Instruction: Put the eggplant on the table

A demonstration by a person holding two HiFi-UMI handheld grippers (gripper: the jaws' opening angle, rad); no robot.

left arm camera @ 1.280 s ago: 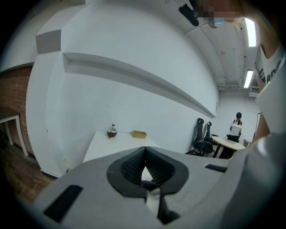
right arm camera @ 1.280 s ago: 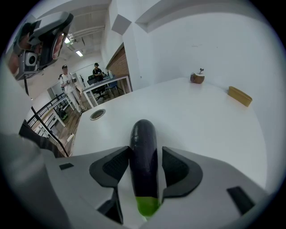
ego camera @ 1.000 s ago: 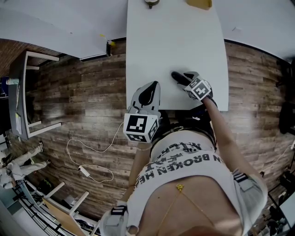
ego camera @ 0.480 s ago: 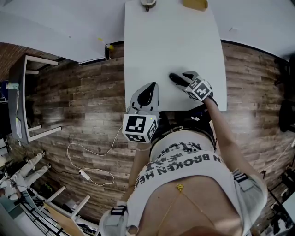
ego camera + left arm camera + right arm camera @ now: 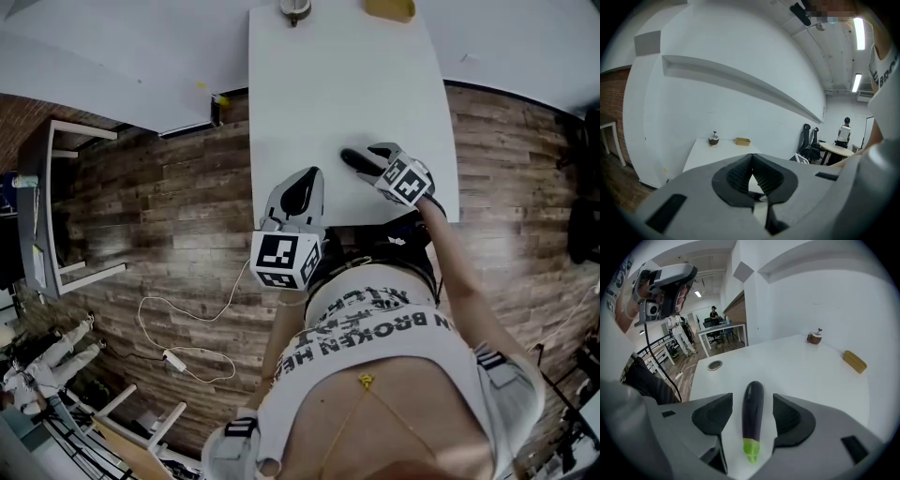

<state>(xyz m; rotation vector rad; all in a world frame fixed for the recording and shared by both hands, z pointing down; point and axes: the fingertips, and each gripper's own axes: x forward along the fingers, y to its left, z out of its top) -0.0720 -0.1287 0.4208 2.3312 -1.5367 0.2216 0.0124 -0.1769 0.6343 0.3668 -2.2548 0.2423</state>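
On the left, a thin white cable loops over the brown wood-plank floor. The left gripper, grey with a square-marker cube, is held over the near left corner of the long white table. In its own view its ribbed black jaws are pressed together at the tips, with nothing between them. Far down the table stand a small round brown object and, just to its right, a flat yellow rectangular block.

Further right, the dark purple eggplant with a pale green stem lies flat on the table near the front edge, stem end toward the right gripper. That gripper's jaws are spread apart, one on each side of the eggplant, and a strip of white table shows in each gap, so neither jaw touches it. In the head view the eggplant points away from the right gripper.
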